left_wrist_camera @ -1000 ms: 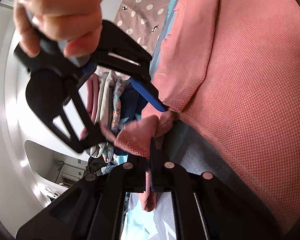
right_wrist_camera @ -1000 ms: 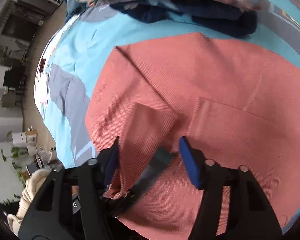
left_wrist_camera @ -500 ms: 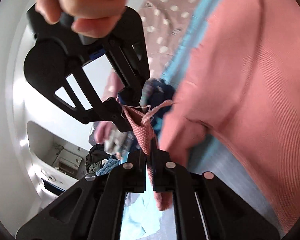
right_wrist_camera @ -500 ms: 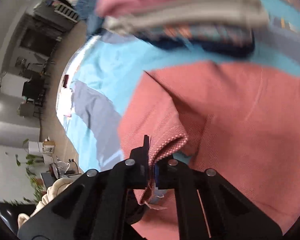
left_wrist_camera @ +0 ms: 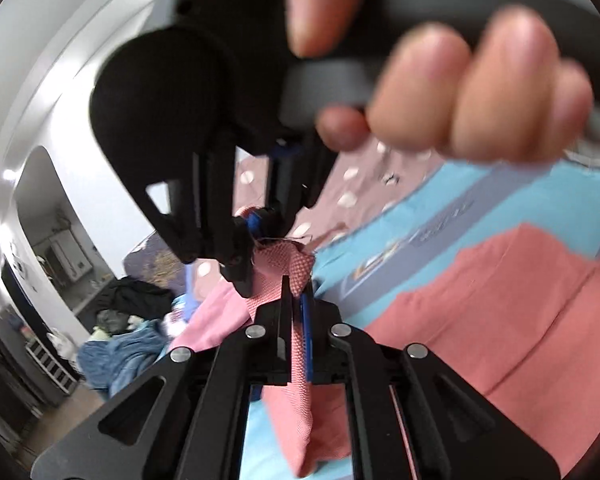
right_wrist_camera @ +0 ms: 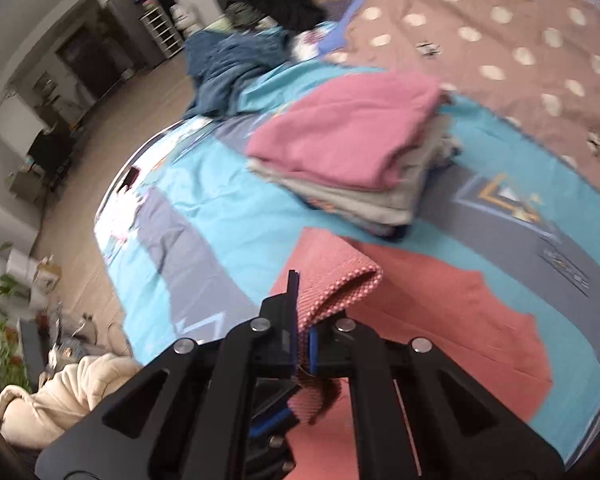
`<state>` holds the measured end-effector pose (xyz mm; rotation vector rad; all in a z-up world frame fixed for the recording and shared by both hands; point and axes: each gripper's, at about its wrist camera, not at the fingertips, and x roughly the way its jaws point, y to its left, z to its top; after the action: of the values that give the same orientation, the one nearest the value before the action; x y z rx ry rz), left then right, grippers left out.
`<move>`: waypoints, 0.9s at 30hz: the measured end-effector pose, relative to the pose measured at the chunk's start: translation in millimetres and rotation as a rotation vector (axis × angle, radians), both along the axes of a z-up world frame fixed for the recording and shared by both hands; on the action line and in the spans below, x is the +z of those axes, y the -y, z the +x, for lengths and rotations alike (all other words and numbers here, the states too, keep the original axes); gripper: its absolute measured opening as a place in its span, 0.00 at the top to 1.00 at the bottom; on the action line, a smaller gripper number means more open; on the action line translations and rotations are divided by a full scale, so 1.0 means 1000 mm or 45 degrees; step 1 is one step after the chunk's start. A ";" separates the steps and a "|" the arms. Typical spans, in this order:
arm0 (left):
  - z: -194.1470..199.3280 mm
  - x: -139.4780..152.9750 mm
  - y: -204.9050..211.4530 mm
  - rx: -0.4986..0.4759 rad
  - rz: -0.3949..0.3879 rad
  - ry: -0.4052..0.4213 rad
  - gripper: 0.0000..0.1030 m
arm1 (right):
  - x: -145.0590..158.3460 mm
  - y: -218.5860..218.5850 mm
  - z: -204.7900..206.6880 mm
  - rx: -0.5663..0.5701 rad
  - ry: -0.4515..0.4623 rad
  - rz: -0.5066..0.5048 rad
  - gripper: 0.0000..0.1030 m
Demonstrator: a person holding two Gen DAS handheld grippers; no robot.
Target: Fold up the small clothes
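Bedroom w/ a bed: turquoise-and-grey patterned bedsheet (right_wrist_camera: 220, 200) spread flat, a brown white-dotted blanket (right_wrist_camera: 520, 40) past it, wood floor (right_wrist_camera: 100, 128) beyond the bed edge. Salmon-red knit garment (right_wrist_camera: 460, 320) lies partly on the sheet, one edge lifted off it. Right gripper (right_wrist_camera: 302, 320) has its jaws together, clamped on a rolled fold of that garment's edge; the fold bulges out just past the fingertips, rest of the cloth drops to the sheet below & to the right. Left gripper (left_wrist_camera: 296, 304) likewise pinched tight on another bit of the same cloth (left_wrist_camera: 500, 320), fabric running up between the black fingers and hanging down under them. In the left wrist view the right gripper (left_wrist_camera: 256, 236) sits just above & ahead, tips nearly touching the left's, same salmon fabric bunched between the two; the person's hand (left_wrist_camera: 460, 100) wraps its grey handle, blurred, close to the lens. Stack of folded clothes (right_wrist_camera: 352, 160), pink piece on top, grey & darker ones under, sits on the sheet well beyond the garment. Crumpled blue clothing heap (right_wrist_camera: 228, 68) at the far bed corner, dark pile behind it. Cream fluffy item (right_wrist_camera: 60, 392) down on the floor side.
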<state>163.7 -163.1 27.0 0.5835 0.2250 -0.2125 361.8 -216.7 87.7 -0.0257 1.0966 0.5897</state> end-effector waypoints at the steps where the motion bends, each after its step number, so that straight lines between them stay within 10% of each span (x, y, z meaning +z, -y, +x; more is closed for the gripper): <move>1: -0.001 0.002 0.009 -0.019 -0.023 -0.005 0.95 | 0.001 0.013 -0.001 -0.020 0.002 0.015 0.96; 17: -0.014 -0.050 0.115 -0.174 0.000 -0.124 0.94 | -0.053 0.161 -0.014 -0.249 -0.053 0.164 0.96; 27: -0.004 -0.107 0.157 -0.341 -0.057 -0.577 0.87 | -0.158 0.239 -0.010 -0.435 -0.206 0.302 0.96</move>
<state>159.8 -320.0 -79.5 0.5145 0.5795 -0.6092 352.3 -456.1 -69.9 0.4138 1.1492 0.4141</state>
